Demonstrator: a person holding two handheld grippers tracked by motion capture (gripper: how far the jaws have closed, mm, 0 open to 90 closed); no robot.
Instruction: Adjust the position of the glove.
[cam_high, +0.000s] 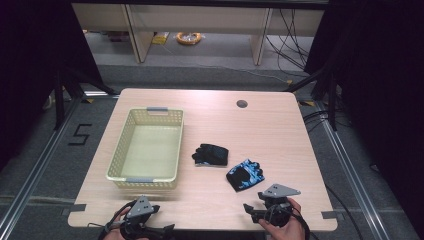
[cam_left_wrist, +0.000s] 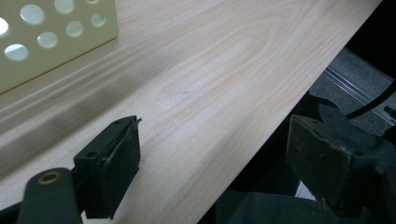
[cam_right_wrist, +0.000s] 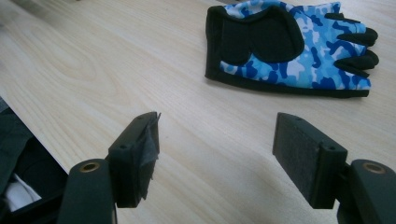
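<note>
Gloves (cam_high: 227, 162) mid-table, tools (cam_high: 257, 209) wide — near edge

High view looks forward and down over the whole table (cam_high: 280, 125). Both gripper views sit low, close to its near edge. Right gripper view and high view share the blue glove (cam_right_wrist: 299, 46).

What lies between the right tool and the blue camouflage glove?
Bare tabletop: the right gripper view shows nothing between the open right tool and the blue camouflage glove.

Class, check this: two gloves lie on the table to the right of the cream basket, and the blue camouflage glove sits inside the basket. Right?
Not quite. The blue camouflage glove lies on the table, right of the black glove; the high view shows nothing in the cream basket.
</note>
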